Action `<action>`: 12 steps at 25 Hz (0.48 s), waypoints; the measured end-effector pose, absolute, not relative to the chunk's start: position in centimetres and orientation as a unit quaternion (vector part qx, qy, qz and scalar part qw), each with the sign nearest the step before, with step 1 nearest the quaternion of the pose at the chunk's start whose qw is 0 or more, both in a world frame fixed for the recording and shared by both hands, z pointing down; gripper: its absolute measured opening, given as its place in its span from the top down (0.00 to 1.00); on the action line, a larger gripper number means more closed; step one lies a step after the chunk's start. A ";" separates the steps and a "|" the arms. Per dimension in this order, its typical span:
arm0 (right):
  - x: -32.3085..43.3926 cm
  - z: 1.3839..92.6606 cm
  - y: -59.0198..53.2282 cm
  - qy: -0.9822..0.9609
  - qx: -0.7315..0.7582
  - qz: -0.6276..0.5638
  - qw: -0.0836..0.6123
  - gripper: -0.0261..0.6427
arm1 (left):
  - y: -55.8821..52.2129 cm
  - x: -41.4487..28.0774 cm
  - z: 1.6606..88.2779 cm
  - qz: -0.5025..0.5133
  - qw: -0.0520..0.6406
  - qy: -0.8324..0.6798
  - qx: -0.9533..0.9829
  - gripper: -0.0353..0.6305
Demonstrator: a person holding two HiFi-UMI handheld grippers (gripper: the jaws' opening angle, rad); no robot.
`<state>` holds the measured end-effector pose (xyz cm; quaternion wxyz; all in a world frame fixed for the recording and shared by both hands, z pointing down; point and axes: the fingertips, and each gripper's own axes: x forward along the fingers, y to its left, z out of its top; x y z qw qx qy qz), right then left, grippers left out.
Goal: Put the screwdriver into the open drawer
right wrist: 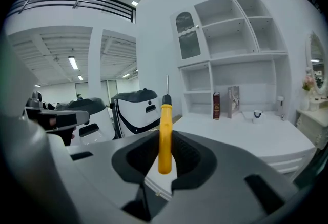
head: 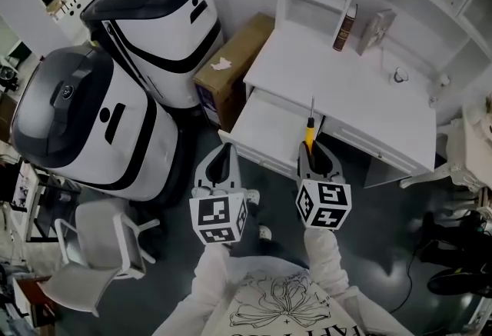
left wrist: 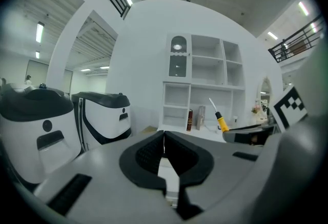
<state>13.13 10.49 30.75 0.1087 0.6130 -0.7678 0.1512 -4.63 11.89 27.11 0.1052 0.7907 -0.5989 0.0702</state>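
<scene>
Right gripper [head: 311, 154]: jaws closed on the yellow handle of the screwdriver [head: 310, 128]. In the right gripper view the handle stands upright between the pads of the right gripper [right wrist: 165, 141], with its butt end below them. The dark collar and thin metal shaft of the screwdriver [right wrist: 165, 130] rise above them.

Left gripper [head: 225, 151]: the left gripper view shows the jaws of the left gripper [left wrist: 164, 138] brought together, pads meeting, with nothing between them. The screwdriver [left wrist: 221, 119] appears in that view off to the right.

Location of the task item: in the head view the screwdriver is held in front of the table [head: 346, 92]. Its handle shows against the right end of the open drawer [head: 261, 134] and its shaft tip against the table's front edge. It is in the jaws, not in the drawer.

Drawer: pulled out from the left part of the table's front edge. Its white interior is exposed.

Table: white, with open shelving along its back edge. A dark book [head: 345, 28] and a pale book [head: 378, 31] stand side by side near the back edge. A small object lies toward the right back corner, too small to identify.

Surroundings: a cardboard box [head: 234, 69] sits on the floor against the table's left edge. Two large white-and-black machines [head: 165, 27] [head: 84, 119] stand left of it. A white chair [head: 96, 257] is below them in the head view.
</scene>
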 end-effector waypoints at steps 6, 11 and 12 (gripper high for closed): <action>13.2 31.8 6.1 -0.764 0.615 0.160 0.117 0.86 | 6.9 -4.4 28.1 0.077 0.115 -0.589 0.796 0.94; 13.1 33.3 2.3 -0.762 0.612 0.166 0.132 0.86 | 2.6 -4.0 29.2 0.083 0.122 -0.581 0.800 0.94; 13.1 33.5 1.6 -0.761 0.612 0.168 0.135 0.86 | 1.7 -4.0 29.5 0.086 0.124 -0.579 0.801 0.94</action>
